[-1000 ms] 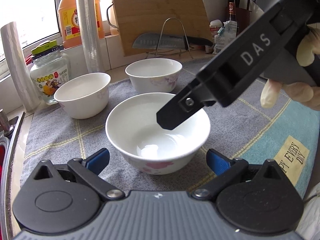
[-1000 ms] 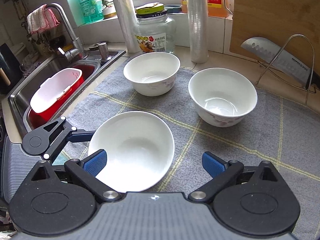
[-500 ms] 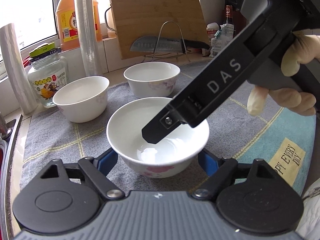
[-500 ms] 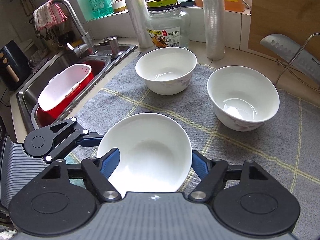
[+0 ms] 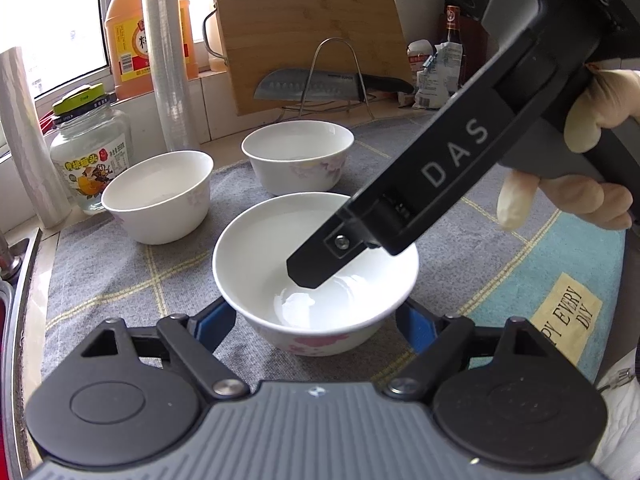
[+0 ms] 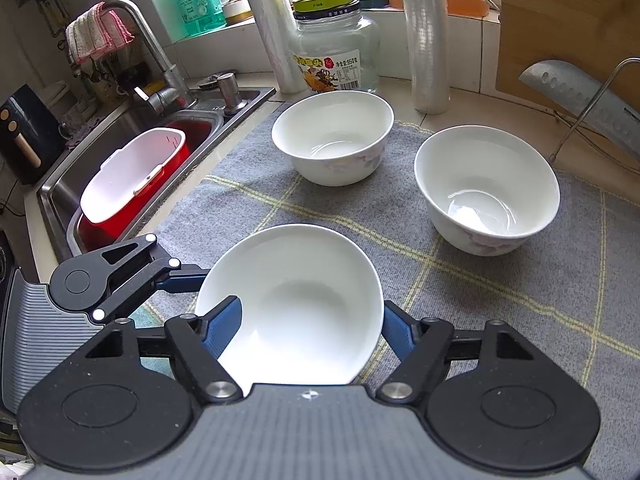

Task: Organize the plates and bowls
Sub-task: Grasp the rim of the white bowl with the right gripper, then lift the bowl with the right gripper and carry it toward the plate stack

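On the grey mat (image 5: 104, 272): three white bowls stood separately, none nested; no plate was visible in either view.
Task's thing: near bowl (image 5: 256, 256) sat upright on the mat at the front, directly between both tools.
Other bowls: back-left bowl (image 5: 158, 196) and back-right bowl (image 5: 298, 156) stood side by side behind it, apart from each other and from the near bowl, both untouched.
Progress: judged early. Nothing was stacked yet. The first pick-up looked under way, and all the stacking was left to do.
Left gripper (image 5: 314, 322): jaws had just been closing with the near bowl between them. The blue pads lay against opposite sides of its outer wall, at about half width.
Right gripper (image 6: 310, 326): jaws had just been closing, and stood narrower than the left pair. One pad reached over the bowl's inside and the other sat outside the rim, so it appeared to pinch the wall.
Pose, left: pointed moderately downward, low across the mat.
Pose, right: pitched steeply down from the right, held by a gloved hand (image 5: 580, 184).
Lift: none evident; the bowl's base seemed to be on the mat.
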The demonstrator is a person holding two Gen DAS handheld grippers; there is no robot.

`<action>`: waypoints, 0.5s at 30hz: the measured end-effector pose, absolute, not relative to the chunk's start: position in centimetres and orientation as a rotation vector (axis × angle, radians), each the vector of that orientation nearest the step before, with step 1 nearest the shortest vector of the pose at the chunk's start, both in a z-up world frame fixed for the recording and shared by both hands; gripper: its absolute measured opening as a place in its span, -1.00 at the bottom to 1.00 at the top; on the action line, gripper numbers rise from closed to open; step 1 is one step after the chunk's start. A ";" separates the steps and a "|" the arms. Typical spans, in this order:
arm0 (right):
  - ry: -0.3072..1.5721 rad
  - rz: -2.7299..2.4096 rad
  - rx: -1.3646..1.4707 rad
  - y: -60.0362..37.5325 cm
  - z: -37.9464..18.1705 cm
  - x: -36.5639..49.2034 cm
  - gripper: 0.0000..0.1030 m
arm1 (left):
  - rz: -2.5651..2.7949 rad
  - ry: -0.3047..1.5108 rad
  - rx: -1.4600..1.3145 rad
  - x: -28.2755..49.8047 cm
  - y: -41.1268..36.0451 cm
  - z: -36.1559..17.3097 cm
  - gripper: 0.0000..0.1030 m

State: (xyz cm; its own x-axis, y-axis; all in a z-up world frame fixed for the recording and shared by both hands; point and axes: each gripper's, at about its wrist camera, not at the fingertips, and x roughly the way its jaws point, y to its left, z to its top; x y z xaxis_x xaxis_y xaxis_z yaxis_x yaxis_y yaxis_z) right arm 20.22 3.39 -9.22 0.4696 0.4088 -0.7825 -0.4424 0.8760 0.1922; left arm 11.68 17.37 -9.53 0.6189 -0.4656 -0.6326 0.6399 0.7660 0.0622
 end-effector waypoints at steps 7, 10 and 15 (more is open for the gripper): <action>0.954 0.505 -0.006 1.9 -8.5 18.8 0.55 | -0.694 0.645 0.324 11.0 16.2 -8.7 0.68; 0.949 0.484 -0.002 0.9 -8.2 18.2 0.55 | -0.722 0.642 0.338 11.0 15.3 -8.5 0.68; 0.940 0.436 0.007 -1.2 -7.7 17.1 0.55 | -0.774 0.636 0.352 11.3 13.2 -8.5 0.68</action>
